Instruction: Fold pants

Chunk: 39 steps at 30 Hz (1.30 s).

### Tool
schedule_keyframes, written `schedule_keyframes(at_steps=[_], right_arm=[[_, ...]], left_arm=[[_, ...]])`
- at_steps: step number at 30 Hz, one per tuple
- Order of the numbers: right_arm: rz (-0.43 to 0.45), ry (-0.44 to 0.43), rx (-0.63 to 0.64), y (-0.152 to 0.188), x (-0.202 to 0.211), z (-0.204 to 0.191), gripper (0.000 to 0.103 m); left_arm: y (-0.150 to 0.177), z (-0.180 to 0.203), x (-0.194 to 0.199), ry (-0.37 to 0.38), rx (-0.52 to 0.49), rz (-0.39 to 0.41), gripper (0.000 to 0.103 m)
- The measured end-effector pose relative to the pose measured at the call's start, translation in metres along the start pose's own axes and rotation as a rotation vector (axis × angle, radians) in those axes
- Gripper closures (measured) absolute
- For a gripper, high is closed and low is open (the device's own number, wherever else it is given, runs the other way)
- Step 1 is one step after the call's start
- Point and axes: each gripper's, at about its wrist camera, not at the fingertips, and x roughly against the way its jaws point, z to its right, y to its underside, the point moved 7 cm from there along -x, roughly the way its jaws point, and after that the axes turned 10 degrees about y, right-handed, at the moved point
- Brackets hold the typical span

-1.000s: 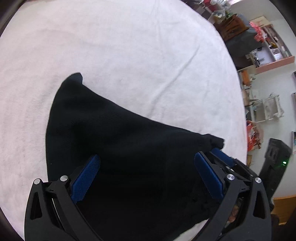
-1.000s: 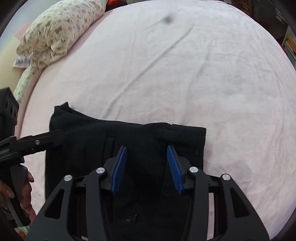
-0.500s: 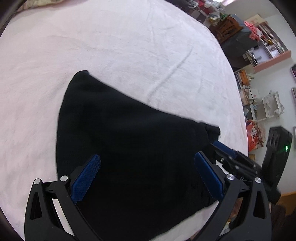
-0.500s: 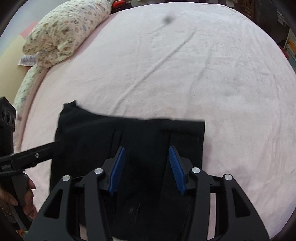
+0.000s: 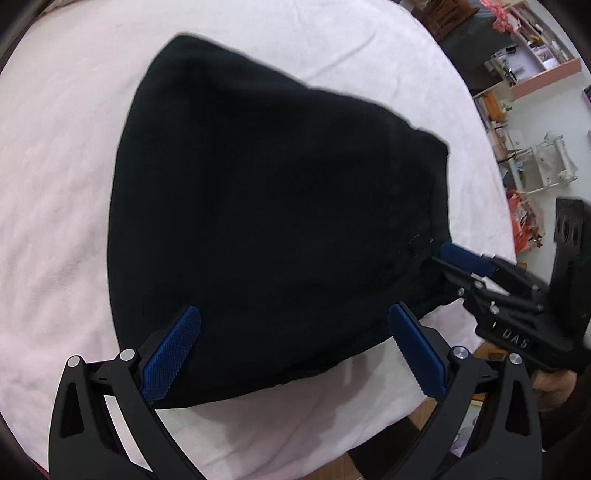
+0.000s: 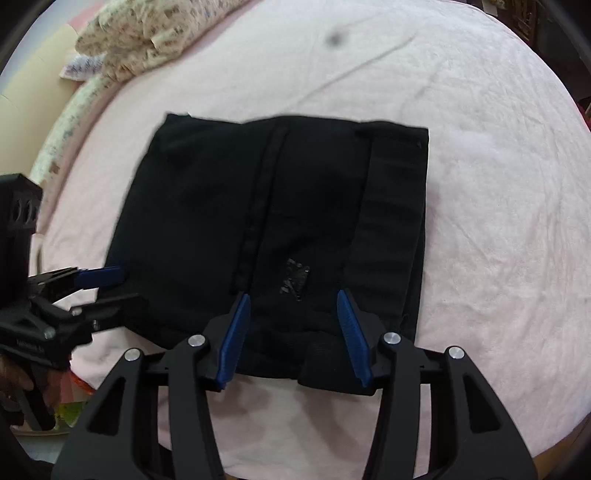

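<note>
The black pants [image 5: 273,206] lie folded into a flat, roughly square packet on the pink bed, also in the right wrist view [image 6: 280,229]. My left gripper [image 5: 291,350] is open and empty, over the packet's near edge. It shows at the left in the right wrist view [image 6: 107,286], beside the packet's left edge. My right gripper [image 6: 293,332] is open and empty above the packet's near edge, by the waistband. It shows at the right in the left wrist view [image 5: 458,266], at the packet's right corner.
The pink bedspread [image 6: 480,184] extends far and right. A floral pillow [image 6: 147,33] lies at the far left. The bed's near edge [image 5: 369,435] is just below the packet. Shelves and clutter [image 5: 524,74] stand beyond the bed at the right.
Both grippers have pulled back toward the bed's near edge and risen. The pants now show whole as a flat packet, clear of both sets of fingers.
</note>
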Motion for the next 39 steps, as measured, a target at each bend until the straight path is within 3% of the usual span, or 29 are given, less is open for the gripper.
schedule_keyframes(at_steps=[9,18,24,28,31,35,39], right_arm=[[0.006,0.084,0.102,0.012,-0.014,-0.014,0.043],[0.016,0.087,0.120,0.016,-0.013,-0.021,0.041],[-0.003,0.051,0.119,0.008,-0.007,-0.022,0.034],[-0.009,-0.010,0.045,-0.002,0.013,-0.006,0.013],[0.037,-0.049,-0.047,-0.014,0.032,0.018,0.003],[0.027,-0.052,-0.173,-0.032,0.038,0.061,0.002],[-0.038,-0.043,-0.223,-0.037,0.023,0.085,0.002]], left_arm=[[-0.002,-0.004,-0.012,-0.039,-0.002,-0.024,0.001],[-0.001,0.000,-0.013,-0.056,-0.040,-0.012,0.001],[-0.002,0.010,0.000,-0.078,-0.078,0.011,0.001],[-0.014,0.003,0.028,-0.068,-0.041,0.067,0.001],[-0.030,-0.007,0.055,-0.076,-0.031,0.147,0.001],[-0.050,-0.028,0.072,-0.110,-0.006,0.187,0.001],[-0.060,-0.049,0.068,-0.185,0.023,0.148,0.001]])
